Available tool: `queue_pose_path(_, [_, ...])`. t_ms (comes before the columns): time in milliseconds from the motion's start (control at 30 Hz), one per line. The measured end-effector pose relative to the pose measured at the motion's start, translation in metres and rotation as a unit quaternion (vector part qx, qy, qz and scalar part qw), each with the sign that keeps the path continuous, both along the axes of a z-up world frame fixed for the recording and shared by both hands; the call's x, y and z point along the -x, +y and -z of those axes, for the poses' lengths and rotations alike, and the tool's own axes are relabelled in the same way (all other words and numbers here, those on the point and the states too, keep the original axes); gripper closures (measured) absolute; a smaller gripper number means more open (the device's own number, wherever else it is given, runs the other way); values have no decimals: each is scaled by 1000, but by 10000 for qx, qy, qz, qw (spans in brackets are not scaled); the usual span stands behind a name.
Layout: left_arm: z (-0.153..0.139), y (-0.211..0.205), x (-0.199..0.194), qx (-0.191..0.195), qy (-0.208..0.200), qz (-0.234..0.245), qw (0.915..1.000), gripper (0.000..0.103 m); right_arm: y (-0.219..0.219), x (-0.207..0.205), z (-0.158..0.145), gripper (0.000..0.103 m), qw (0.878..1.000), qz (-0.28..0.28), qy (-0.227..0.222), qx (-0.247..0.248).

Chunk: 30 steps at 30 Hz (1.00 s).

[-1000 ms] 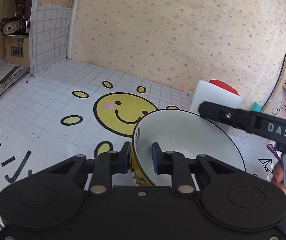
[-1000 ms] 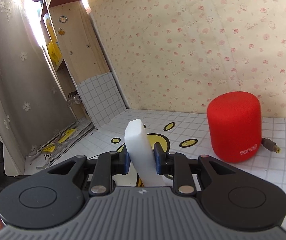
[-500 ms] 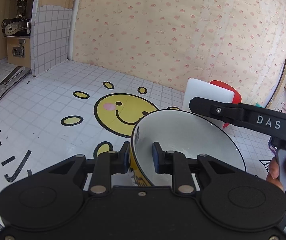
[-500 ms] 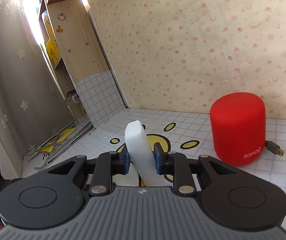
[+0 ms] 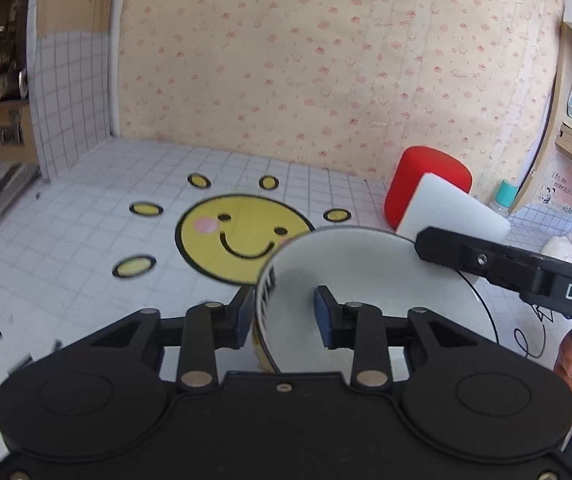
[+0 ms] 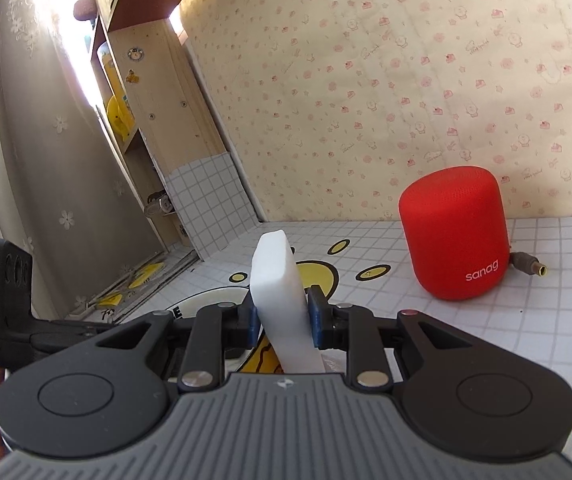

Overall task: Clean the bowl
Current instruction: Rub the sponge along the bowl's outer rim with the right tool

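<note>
Left wrist view, scanned left to right. Tiled tabletop (image 5: 66, 240) with a printed smiley sun (image 5: 242, 236) at about 11 o'clock from the bowl. Left gripper (image 5: 284, 314) straddled the near wall of the bowl (image 5: 365, 280): one pad outside the rim, one inside. Its jaws had just been opening, with the bowl wall between them; the outer pad sat against or just beside the wall, while the inner pad stood clear of it with a visible gap, so the pinch looked released. Bowl was white inside, yellow-patterned outside, and blurred, with its near rim low at centre.

At 2 o'clock from the bowl, the right gripper (image 6: 282, 320) reached in over the far rim, jaws pinching a white sponge block (image 6: 280, 304); in the left view the sponge (image 5: 453, 208) hung just above the rim, not yet inside. Red speaker (image 5: 425, 184) stood behind it, near the wall. A hand (image 5: 569, 364) gripped the right handle at the frame edge.

Risks, as judged:
- Bowl unrestrained while the left jaws stood spread; sponge pressure could slide or tip it.
- Bowl seemed tilted; letting go could make it rock or drop.
- A wide wiping stroke might knock the speaker.
</note>
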<state>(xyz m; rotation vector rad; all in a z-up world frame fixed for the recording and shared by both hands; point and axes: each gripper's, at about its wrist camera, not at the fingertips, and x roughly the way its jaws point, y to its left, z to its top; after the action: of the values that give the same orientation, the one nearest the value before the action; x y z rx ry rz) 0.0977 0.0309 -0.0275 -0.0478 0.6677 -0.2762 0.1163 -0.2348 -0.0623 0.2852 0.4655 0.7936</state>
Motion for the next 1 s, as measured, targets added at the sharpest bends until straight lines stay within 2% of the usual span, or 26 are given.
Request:
queue_pose_path(67, [-3, -2, -6, -29, 10, 236, 9997, 57, 0, 0, 0, 76, 10000, 8, 13, -18])
queue_pose_path(233, [0, -5, -16, -54, 104, 691, 9975, 57, -1, 0, 1, 75, 10000, 30, 34, -46])
queue_pose_path(400, [8, 9, -13, 543, 259, 113, 9981, 72, -2, -1, 1, 73, 9999, 98, 56, -57])
queue_pose_path(533, [15, 10, -3, 939, 352, -473, 9938, 72, -3, -1, 2, 73, 9999, 128, 55, -54])
queue_pose_path(767, [16, -1, 9, 856, 280, -1005, 9908, 71, -7, -2, 0, 74, 9997, 235, 24, -62])
queue_pose_path(1000, [16, -7, 15, 764, 240, -1207, 9895, 66, 13, -12, -8, 73, 9996, 235, 60, 122])
